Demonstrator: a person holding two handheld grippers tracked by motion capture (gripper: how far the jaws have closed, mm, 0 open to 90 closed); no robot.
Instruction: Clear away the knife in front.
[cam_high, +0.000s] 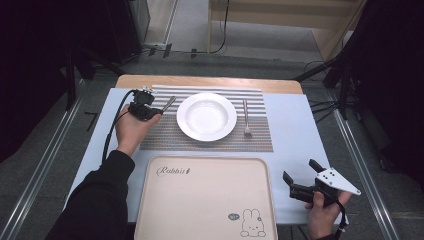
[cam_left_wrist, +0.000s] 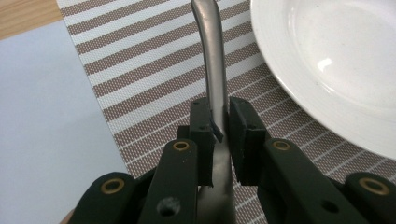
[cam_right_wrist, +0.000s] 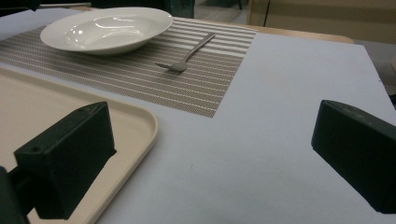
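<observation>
My left gripper is shut on a slim metal utensil just left of the white deep plate. In the left gripper view the pads pinch the utensil partway along, and its narrow end points away over the striped placemat. Which kind of utensil it is I cannot tell. A fork lies on the placemat right of the plate. My right gripper stands open near the table's front right, right of the tray, with nothing between its jaws.
A beige tray with a rabbit drawing lies at the front centre; its corner shows in the right gripper view. A pale blue sheet covers the table. The plate and fork lie beyond the right gripper.
</observation>
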